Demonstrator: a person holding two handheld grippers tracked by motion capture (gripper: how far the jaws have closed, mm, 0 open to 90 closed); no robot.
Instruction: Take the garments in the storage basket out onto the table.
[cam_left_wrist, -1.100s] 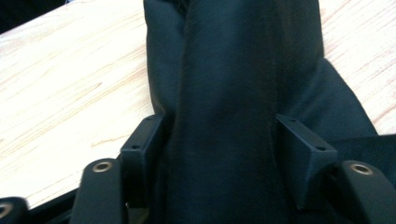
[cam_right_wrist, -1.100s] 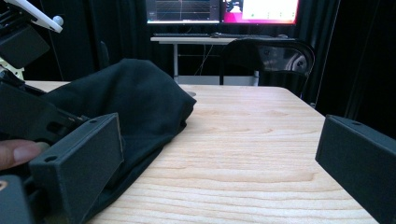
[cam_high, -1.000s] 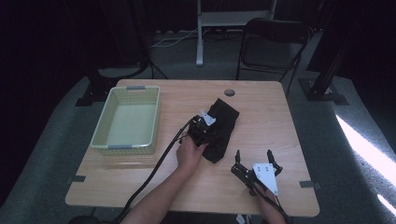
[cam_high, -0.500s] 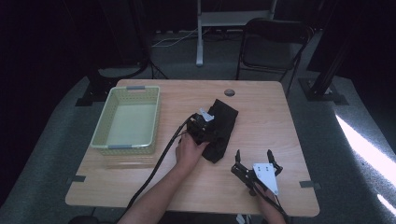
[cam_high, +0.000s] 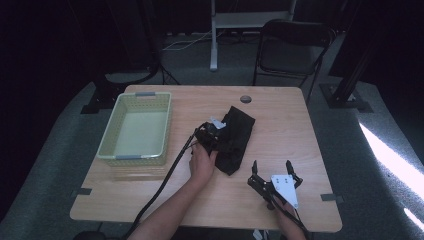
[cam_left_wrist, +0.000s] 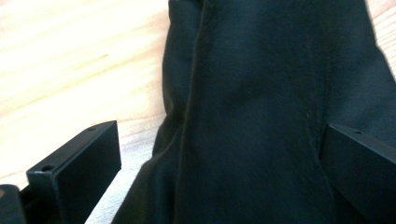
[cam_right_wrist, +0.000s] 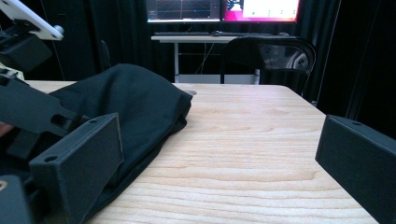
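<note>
A black cloth (cam_high: 239, 136) lies crumpled in the middle of the wooden table (cam_high: 280, 115). My left gripper (cam_high: 212, 134) rests on the cloth's left part, held by a hand. In the left gripper view its jaws (cam_left_wrist: 219, 177) stand wide apart and have just been opening. A fold of the cloth (cam_left_wrist: 261, 107) lies between them, and the pads do not press on it. My right gripper (cam_high: 271, 165) sits near the table's front edge, right of the cloth, open with nothing in it. The right gripper view (cam_right_wrist: 219, 154) shows the cloth (cam_right_wrist: 135, 98) ahead on the left.
A pale green basket (cam_high: 114, 150) stands empty at the table's left. A round grommet hole (cam_high: 245, 99) is near the far edge. A black folding chair (cam_high: 292, 45) stands behind the table, with a desk and monitors (cam_right_wrist: 224, 9) beyond it.
The left hand has shifted only slightly on the cloth. The cloth stays in place on the table. The right gripper has kept still.
</note>
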